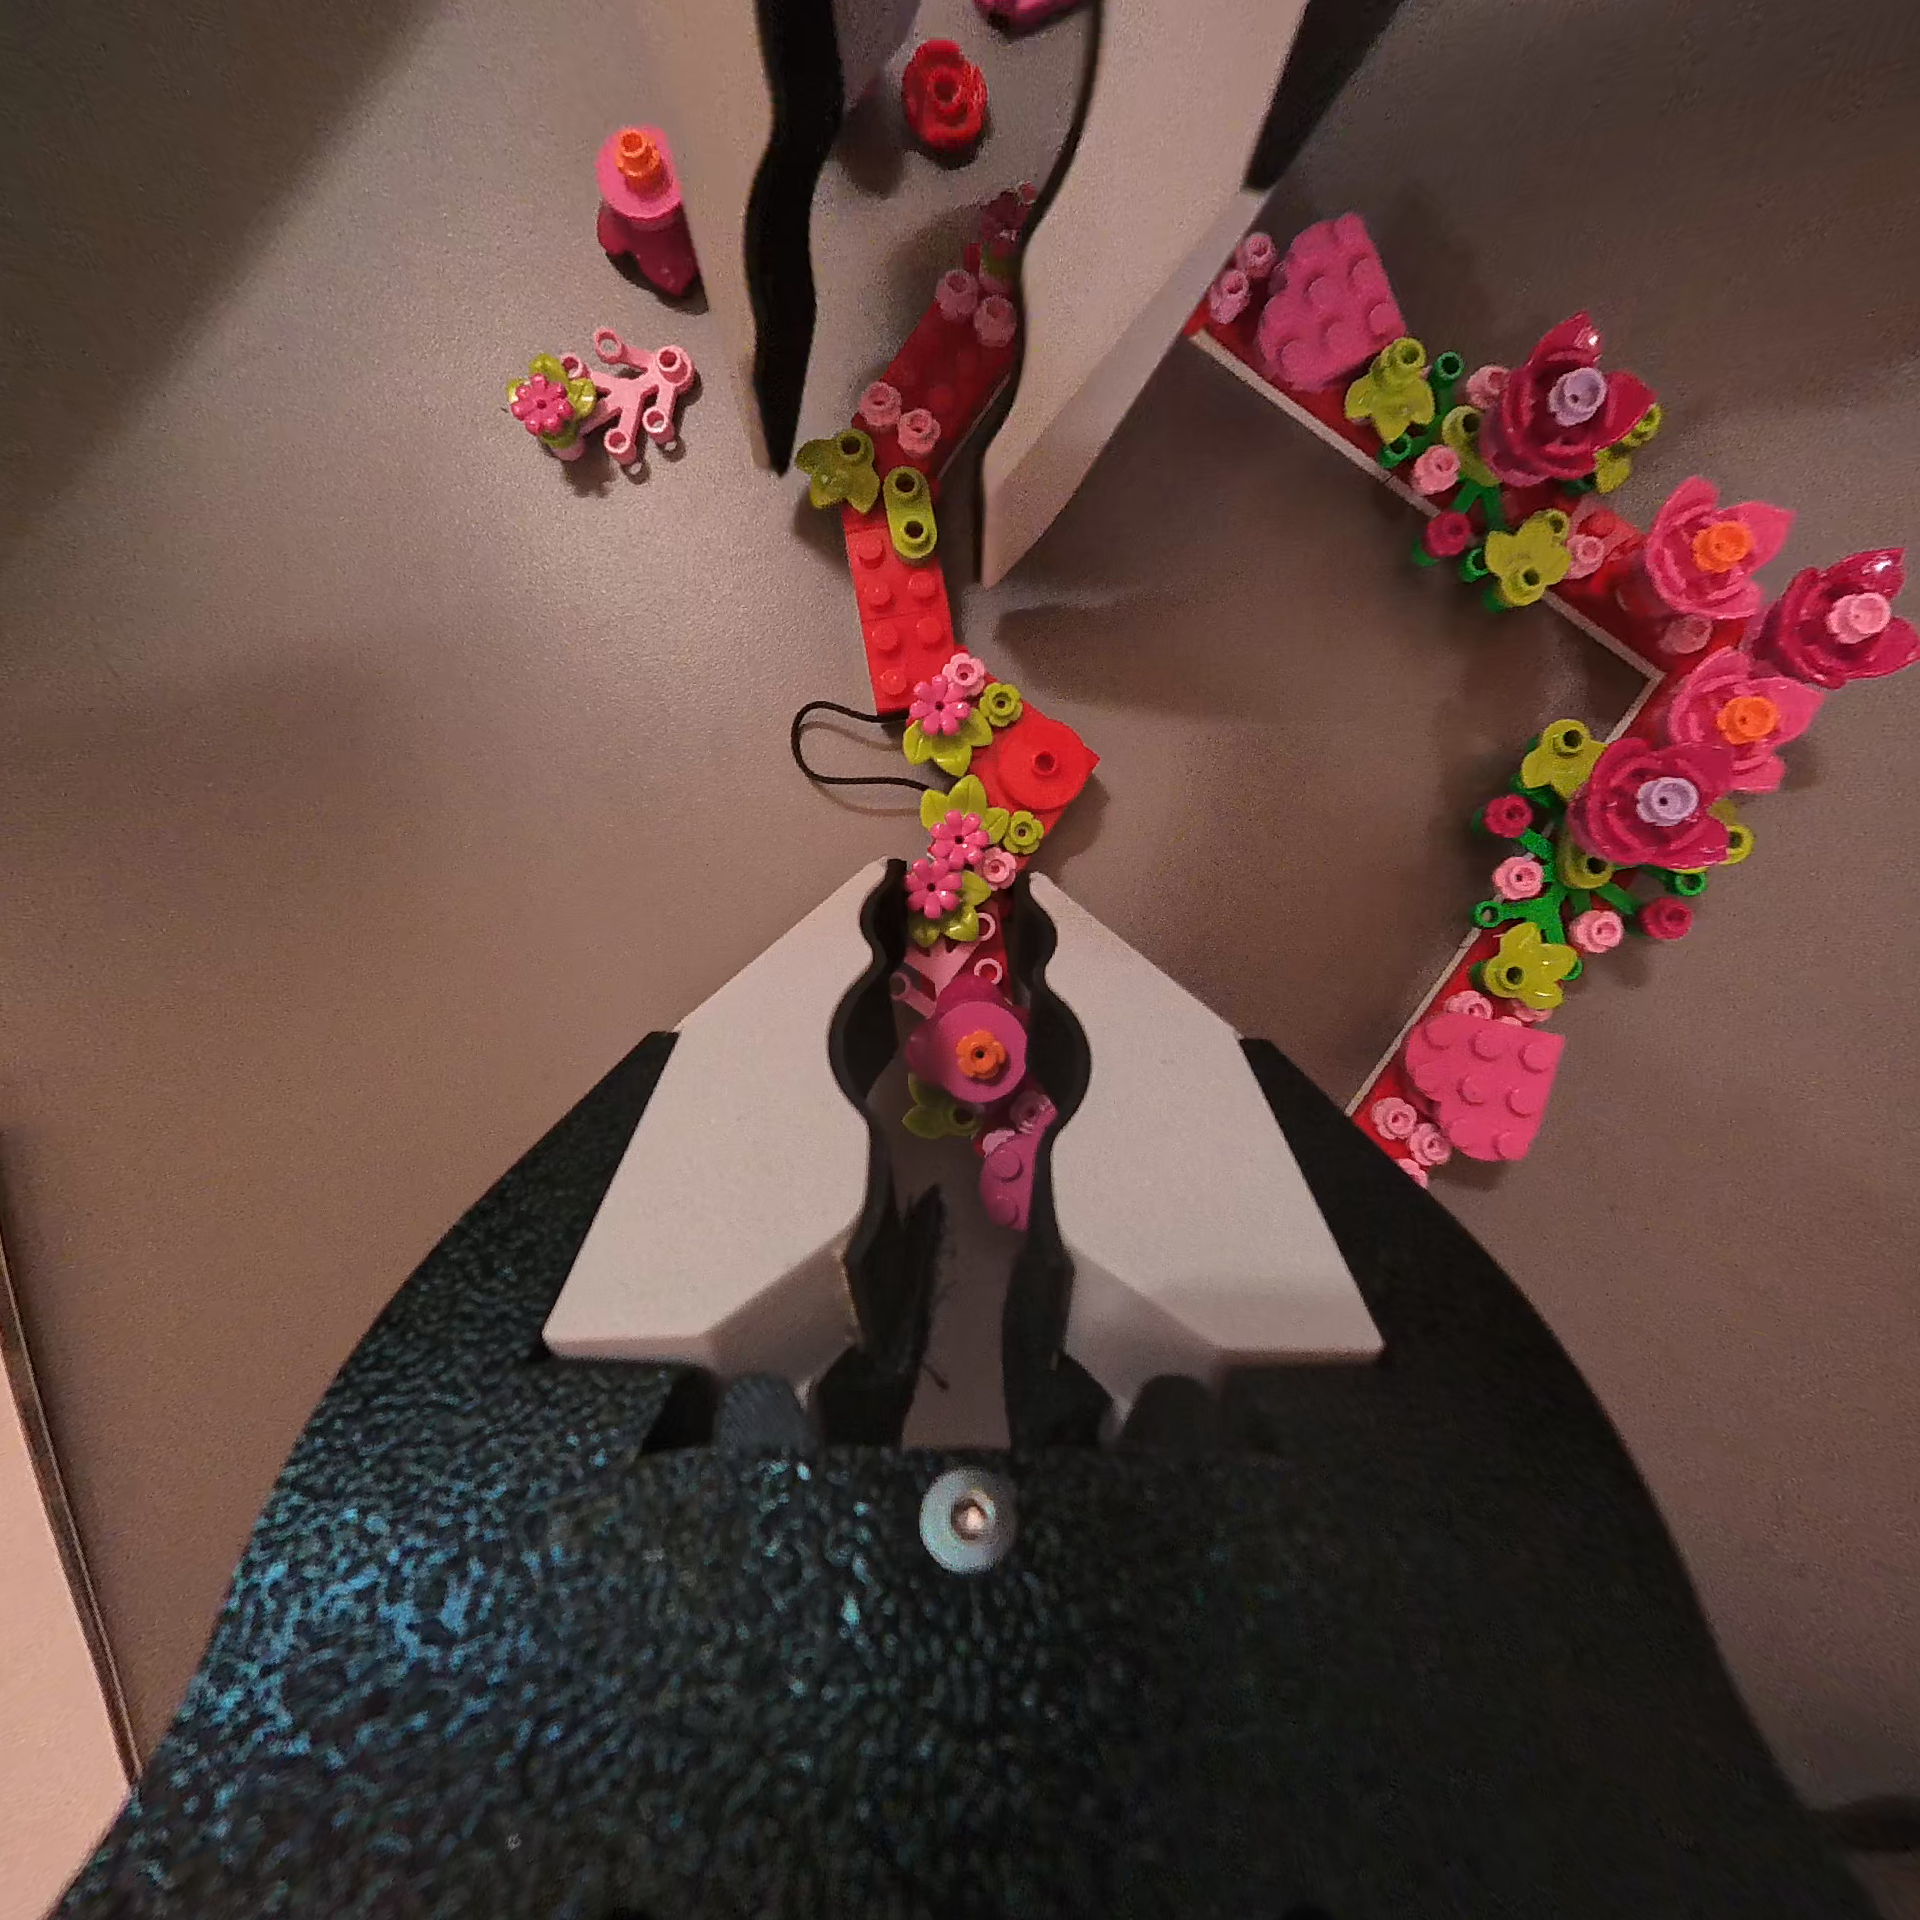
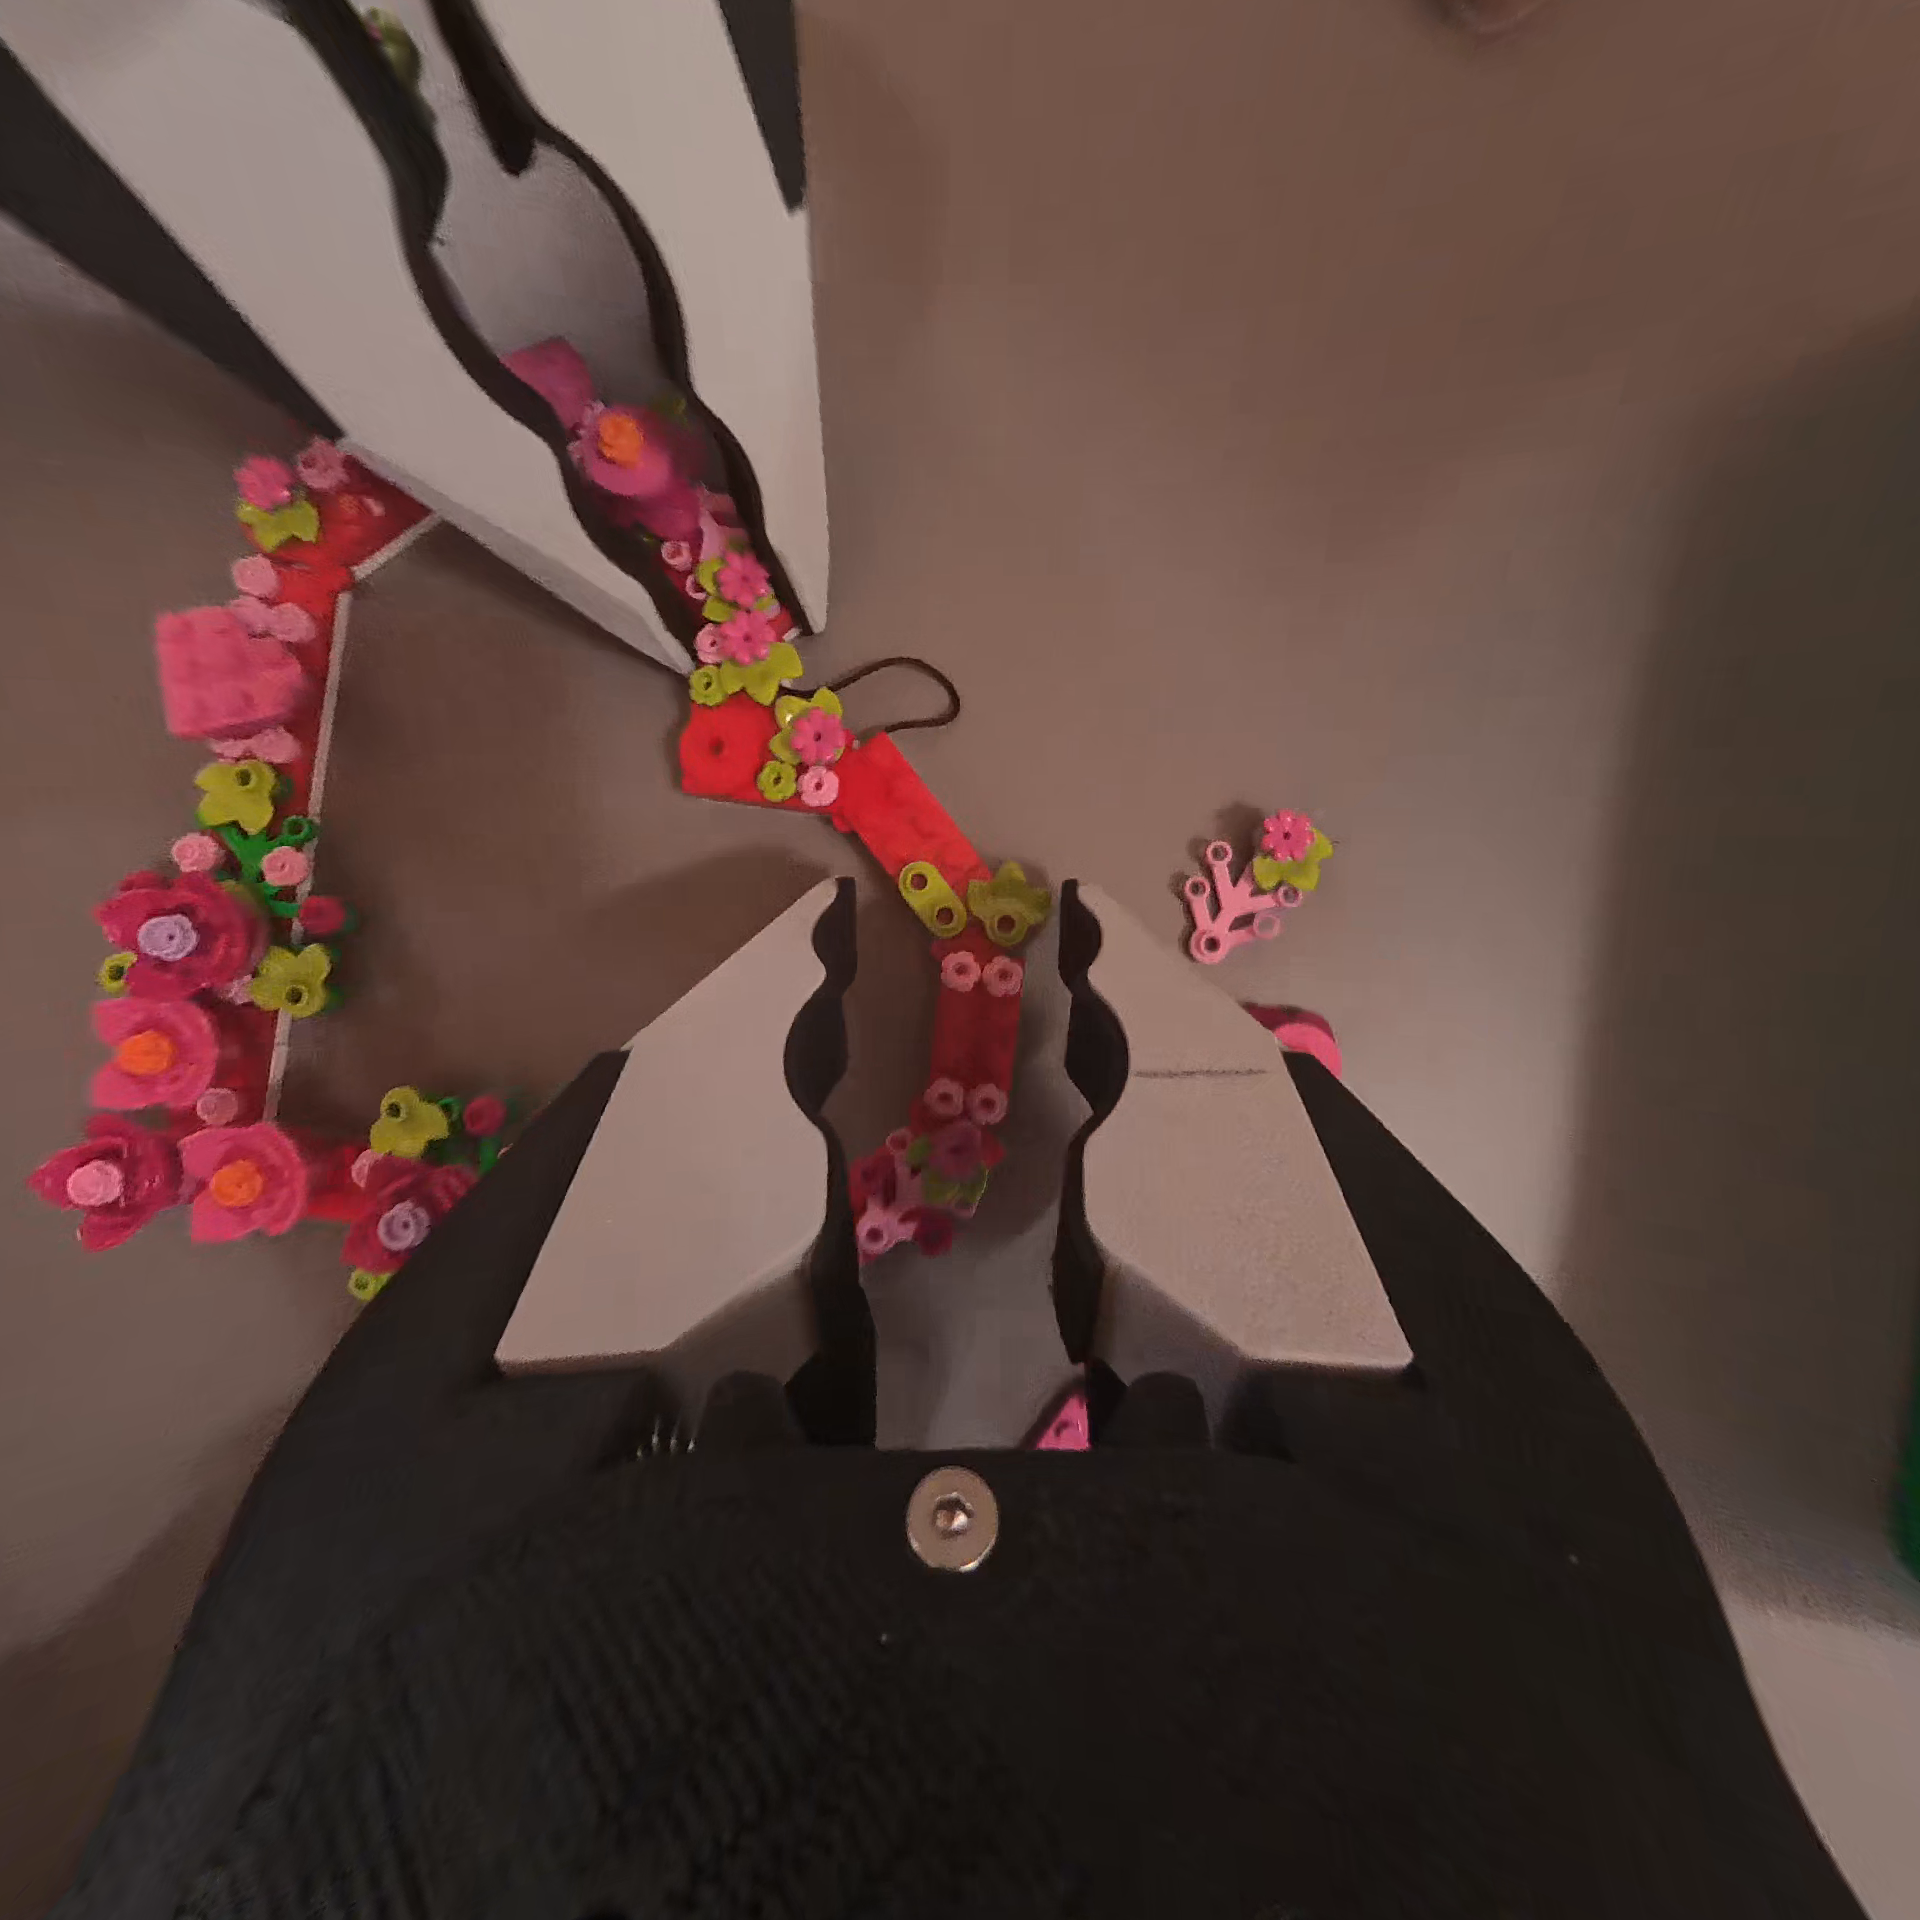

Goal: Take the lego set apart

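Presently, red lego strip (image 1: 904,613): long axis 12-to-6. Left tool (image 1: 961,883) clamped its 6 o'clock end; right tool (image 2: 951,894) straddled the 12 o'clock end, parted, empty.

A plain grey-brown surface (image 1: 312,727) carries everything here. Through the middle of the left wrist view runs a bent red brick strip (image 1: 902,603) dotted with small flowers, a thin black cord loop (image 1: 831,743) beside it. On the right lies a larger red angled frame (image 1: 1558,582) thick with magenta roses and lime leaves. At upper left sit three loose bits: a pink stalk with a flower (image 1: 613,400), a magenta cone piece (image 1: 644,213) and a red rose (image 1: 943,99).
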The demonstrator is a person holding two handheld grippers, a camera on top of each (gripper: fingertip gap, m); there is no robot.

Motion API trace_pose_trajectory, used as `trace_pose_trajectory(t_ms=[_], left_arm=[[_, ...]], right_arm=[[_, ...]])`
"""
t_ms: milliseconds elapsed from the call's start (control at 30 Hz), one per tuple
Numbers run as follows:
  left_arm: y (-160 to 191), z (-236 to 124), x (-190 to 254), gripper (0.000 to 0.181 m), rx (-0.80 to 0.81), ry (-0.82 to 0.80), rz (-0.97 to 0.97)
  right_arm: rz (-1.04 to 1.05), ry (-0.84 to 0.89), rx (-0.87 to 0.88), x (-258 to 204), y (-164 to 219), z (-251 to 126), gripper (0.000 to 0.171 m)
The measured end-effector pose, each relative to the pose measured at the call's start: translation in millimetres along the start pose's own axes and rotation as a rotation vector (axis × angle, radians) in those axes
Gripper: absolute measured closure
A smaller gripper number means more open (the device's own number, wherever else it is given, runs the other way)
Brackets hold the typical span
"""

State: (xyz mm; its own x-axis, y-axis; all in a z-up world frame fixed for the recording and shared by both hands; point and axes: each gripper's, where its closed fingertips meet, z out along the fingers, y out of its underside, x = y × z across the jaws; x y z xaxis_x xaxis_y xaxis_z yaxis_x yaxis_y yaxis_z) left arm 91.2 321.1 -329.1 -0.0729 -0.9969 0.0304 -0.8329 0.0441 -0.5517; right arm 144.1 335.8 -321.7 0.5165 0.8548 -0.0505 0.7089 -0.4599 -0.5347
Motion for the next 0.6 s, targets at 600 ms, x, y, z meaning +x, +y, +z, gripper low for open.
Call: trace_pose_trajectory(t_ms=[600], left_arm=[[0, 0, 0, 0.164, 0.001, 0.002, -0.003]], right_arm=[[-0.28, 0.22, 0.03, -2, -1, -6, 0.157]])
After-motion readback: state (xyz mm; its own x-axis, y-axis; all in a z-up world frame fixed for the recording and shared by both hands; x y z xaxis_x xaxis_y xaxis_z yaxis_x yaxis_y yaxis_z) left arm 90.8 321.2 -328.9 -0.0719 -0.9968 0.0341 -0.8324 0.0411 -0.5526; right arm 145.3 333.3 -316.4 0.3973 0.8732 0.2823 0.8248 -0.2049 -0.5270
